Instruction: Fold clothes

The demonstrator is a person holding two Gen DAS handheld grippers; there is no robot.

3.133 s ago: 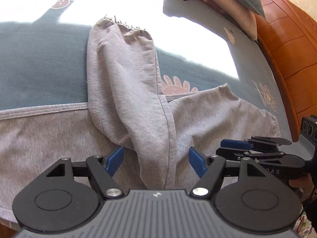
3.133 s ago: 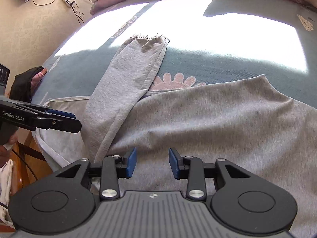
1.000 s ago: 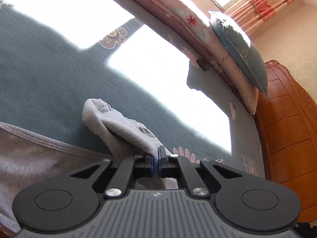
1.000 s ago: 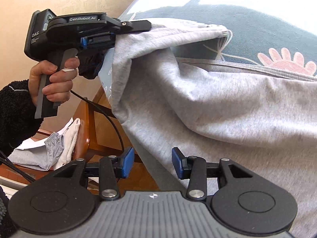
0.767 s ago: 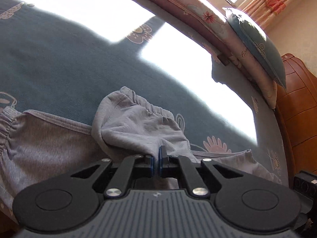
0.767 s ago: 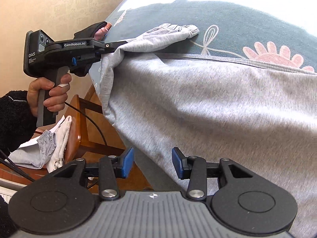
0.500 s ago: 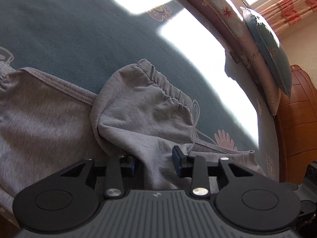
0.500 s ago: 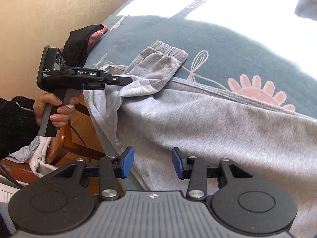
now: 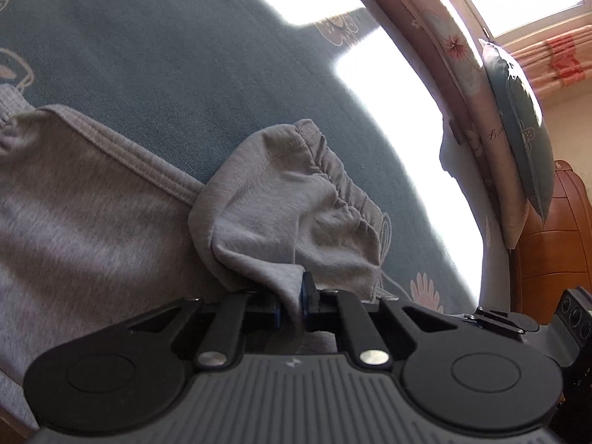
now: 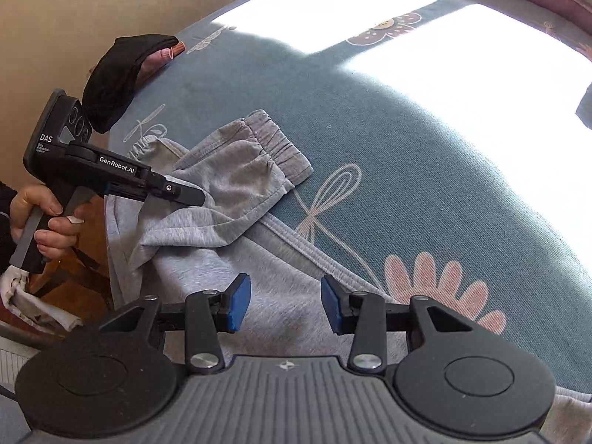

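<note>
both grippers are matte black with ribbed grey housings, round side discs, silver screws and blue pads on the fingers [image 10: 236,301]. left gripper [image 10: 185,194] reads "GenRobot.AI" and "DAS". the person's sleeve [image 10: 4,199] is fuzzy black.

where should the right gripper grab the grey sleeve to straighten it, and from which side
Take the sleeve at its gathered cuff, coming down from above on the far end. The cuff lies flat on the blue bedcover with its edge free, and its thick elastic band should hold better than loose fabric. The left gripper already pinches the near fold; the right gripper is open and empty.
</note>
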